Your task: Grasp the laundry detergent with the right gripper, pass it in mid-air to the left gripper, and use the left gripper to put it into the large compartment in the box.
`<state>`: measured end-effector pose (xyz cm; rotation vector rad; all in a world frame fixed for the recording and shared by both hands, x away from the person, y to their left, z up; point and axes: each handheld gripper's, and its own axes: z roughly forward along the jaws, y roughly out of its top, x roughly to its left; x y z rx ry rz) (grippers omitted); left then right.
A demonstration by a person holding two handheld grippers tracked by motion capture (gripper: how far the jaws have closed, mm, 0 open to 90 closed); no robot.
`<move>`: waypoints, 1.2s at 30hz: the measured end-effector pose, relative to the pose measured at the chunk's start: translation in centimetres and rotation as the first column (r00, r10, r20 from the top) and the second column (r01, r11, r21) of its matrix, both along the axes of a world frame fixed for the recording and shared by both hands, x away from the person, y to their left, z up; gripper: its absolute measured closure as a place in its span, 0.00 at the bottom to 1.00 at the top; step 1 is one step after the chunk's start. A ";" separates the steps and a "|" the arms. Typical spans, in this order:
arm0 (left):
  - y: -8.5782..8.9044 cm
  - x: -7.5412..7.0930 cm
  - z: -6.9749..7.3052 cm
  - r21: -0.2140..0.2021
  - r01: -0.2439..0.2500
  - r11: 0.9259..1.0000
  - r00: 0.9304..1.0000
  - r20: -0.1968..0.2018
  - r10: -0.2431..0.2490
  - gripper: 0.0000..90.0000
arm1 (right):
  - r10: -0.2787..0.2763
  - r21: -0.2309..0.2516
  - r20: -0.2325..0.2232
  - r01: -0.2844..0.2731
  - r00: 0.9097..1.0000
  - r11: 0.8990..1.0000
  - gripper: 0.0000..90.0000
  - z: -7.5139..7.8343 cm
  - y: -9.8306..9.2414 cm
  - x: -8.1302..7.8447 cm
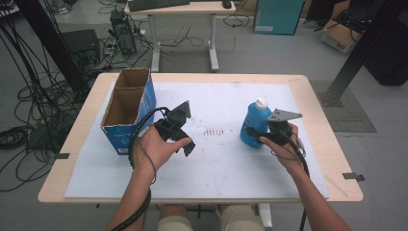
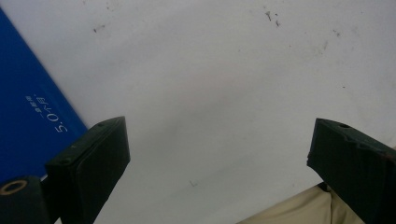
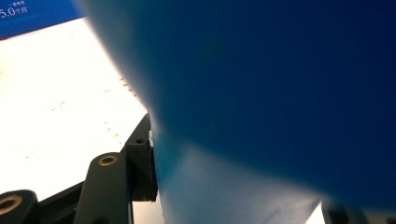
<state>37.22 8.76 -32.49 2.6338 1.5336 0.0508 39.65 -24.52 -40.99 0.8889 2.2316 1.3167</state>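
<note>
A blue bottle [image 1: 254, 124] with a white cap stands upright on the white sheet [image 1: 216, 163], right of centre. My right gripper [image 1: 255, 135] is shut on the bottle's lower body from the near side. In the right gripper view the bottle [image 3: 261, 84] sits between the jaws, and the left pad [image 3: 148, 163] presses against its side. My left gripper [image 1: 177, 139] hangs over the sheet left of centre, beside the box. Its jaws stand wide open in the left gripper view [image 2: 217, 154], with only bare sheet between them.
An open-topped cardboard box [image 1: 126, 108] with blue sides and two compartments stands at the left of the sheet; its blue wall [image 2: 28, 116] is close to my left gripper. Faint dark smudges [image 1: 213, 131] mark the sheet's middle. The wooden table rim [image 1: 337, 159] surrounds the sheet.
</note>
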 end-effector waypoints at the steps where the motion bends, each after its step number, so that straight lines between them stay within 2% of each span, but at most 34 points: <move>1: 0.0 0.0 0.0 0.001 0.002 1.000 1.000 -0.001 -0.002 0.07 | 0.000 0.000 -0.001 0.000 1.000 1.000 0.46 0.0 0.0 0.0; 36: 0.0 -0.2 0.5 0.003 0.004 1.000 1.000 0.012 -0.004 0.07 | -0.005 -0.001 -0.002 0.005 1.000 1.000 0.46 0.0 0.1 0.0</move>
